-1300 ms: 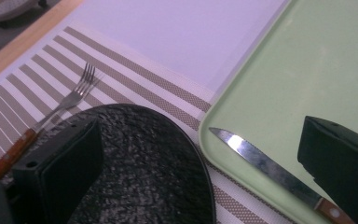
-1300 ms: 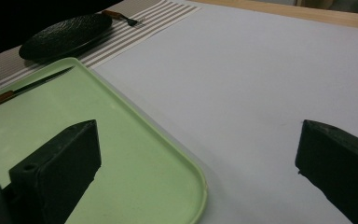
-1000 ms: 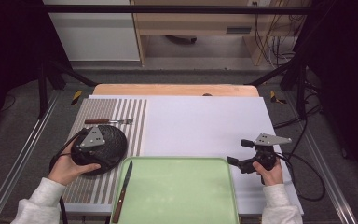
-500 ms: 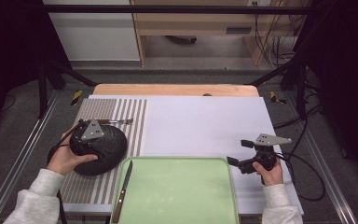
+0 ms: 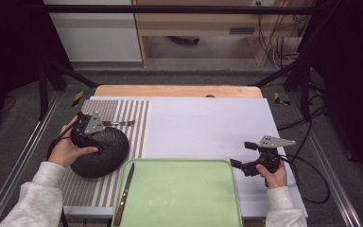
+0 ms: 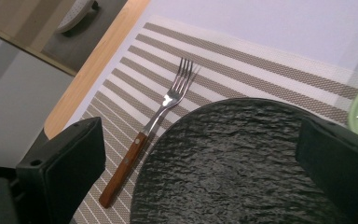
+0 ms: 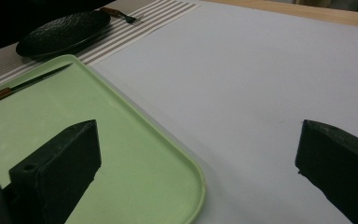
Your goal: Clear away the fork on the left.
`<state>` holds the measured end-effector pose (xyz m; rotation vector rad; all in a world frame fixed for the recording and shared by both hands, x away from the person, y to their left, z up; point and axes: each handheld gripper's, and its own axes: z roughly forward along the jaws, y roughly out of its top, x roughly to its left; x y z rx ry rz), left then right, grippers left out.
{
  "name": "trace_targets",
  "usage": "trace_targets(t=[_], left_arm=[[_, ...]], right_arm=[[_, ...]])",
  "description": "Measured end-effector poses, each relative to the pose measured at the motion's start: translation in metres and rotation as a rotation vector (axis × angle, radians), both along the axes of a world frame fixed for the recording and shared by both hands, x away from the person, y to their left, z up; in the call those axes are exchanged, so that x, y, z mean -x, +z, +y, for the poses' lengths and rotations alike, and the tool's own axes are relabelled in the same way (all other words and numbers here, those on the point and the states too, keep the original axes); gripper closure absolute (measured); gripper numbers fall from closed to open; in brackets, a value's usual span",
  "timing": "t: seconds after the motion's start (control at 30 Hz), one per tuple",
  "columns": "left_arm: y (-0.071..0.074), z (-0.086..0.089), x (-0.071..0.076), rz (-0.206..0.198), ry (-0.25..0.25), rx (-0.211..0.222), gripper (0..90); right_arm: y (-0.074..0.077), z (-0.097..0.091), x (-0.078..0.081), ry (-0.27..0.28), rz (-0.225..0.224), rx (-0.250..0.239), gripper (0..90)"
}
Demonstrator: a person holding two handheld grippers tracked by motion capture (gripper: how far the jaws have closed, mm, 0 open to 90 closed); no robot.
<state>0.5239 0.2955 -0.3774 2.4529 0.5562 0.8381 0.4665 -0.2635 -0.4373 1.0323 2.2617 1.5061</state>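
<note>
Wooden-handled fork (image 6: 154, 122) lies beside the black plate (image 6: 233, 163), touching it.

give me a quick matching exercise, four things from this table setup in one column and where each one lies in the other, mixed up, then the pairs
Things:
1. fork
2. knife
3. black plate
4. right gripper

Places:
A. on the striped placemat, under the left gripper
B. above the white sheet, right of the green tray
C. on the striped placemat, beyond the plate
D. along the tray's left edge

Pairs: 1-C, 2-D, 3-A, 4-B
</note>
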Motion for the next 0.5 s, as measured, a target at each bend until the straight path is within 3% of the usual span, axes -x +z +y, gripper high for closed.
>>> trace_targets(t=[0.5], left_arm=[[-0.017, 0.013, -0.025, -0.019, 0.0, -0.138, 3.0]], right_arm=[[-0.001, 0.001, -0.001, 0.0, 0.001, 0.008, 0.5]])
